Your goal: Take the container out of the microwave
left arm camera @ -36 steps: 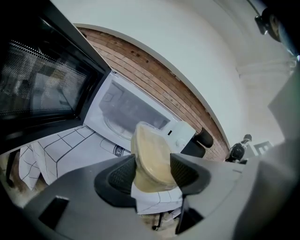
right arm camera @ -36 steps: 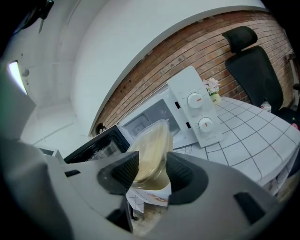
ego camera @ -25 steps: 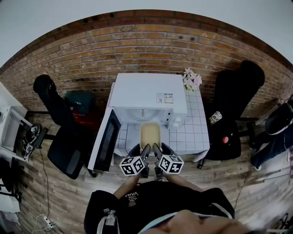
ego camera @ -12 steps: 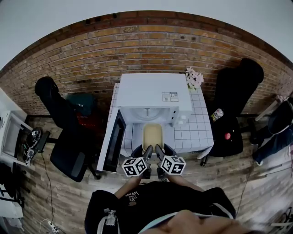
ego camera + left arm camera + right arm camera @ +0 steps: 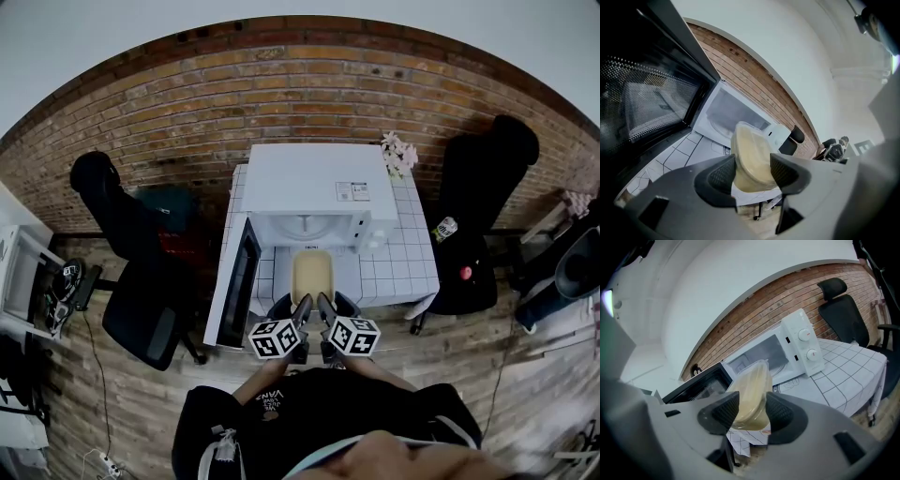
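A clear plastic container (image 5: 311, 275) with a pale beige filling hangs in front of the white microwave (image 5: 307, 187), above the front part of the tiled table (image 5: 409, 255). Both grippers hold its near end. My left gripper (image 5: 302, 307) is shut on the container (image 5: 751, 159) from the left, and my right gripper (image 5: 322, 305) is shut on the same container (image 5: 751, 397) from the right. The microwave door (image 5: 237, 280) stands wide open to the left, and the cavity (image 5: 305, 228) holds only its glass turntable.
Pink flowers (image 5: 397, 153) stand at the table's back right corner. Black office chairs sit at the left (image 5: 131, 272) and the right (image 5: 478, 206). A brick wall (image 5: 281, 84) runs behind. The floor is wood planks.
The container, held by both grippers, has come a little further out from the microwave toward me. The view has shifted slightly.
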`<action>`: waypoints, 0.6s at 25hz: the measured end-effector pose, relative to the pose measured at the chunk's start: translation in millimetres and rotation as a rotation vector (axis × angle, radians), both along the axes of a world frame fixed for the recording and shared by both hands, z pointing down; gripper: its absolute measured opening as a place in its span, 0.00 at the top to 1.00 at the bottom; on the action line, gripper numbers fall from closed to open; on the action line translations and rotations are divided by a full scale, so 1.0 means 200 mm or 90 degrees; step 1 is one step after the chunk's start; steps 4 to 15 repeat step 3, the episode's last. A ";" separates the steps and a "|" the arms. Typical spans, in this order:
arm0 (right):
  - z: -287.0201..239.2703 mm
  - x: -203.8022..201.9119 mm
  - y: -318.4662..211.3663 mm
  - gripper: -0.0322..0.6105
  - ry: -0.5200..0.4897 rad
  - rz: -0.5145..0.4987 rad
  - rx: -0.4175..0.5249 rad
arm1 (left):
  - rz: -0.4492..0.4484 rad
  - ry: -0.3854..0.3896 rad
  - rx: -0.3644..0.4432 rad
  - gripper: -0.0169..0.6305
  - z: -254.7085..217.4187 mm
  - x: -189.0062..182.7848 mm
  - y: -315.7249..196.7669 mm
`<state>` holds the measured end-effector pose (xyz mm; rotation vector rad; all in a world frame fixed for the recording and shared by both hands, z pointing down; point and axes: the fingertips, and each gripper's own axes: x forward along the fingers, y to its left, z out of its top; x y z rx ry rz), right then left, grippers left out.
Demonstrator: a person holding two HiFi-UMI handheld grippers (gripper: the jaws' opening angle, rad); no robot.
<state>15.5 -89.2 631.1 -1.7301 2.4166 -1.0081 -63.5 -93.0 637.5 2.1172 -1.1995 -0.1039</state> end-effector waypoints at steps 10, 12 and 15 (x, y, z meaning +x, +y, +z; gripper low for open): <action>-0.01 -0.01 0.00 0.68 0.001 0.001 0.002 | 0.001 0.002 0.001 0.61 -0.01 -0.01 0.00; -0.01 -0.01 0.00 0.68 0.001 0.001 0.002 | 0.001 0.002 0.001 0.61 -0.01 -0.01 0.00; -0.01 -0.01 0.00 0.68 0.001 0.001 0.002 | 0.001 0.002 0.001 0.61 -0.01 -0.01 0.00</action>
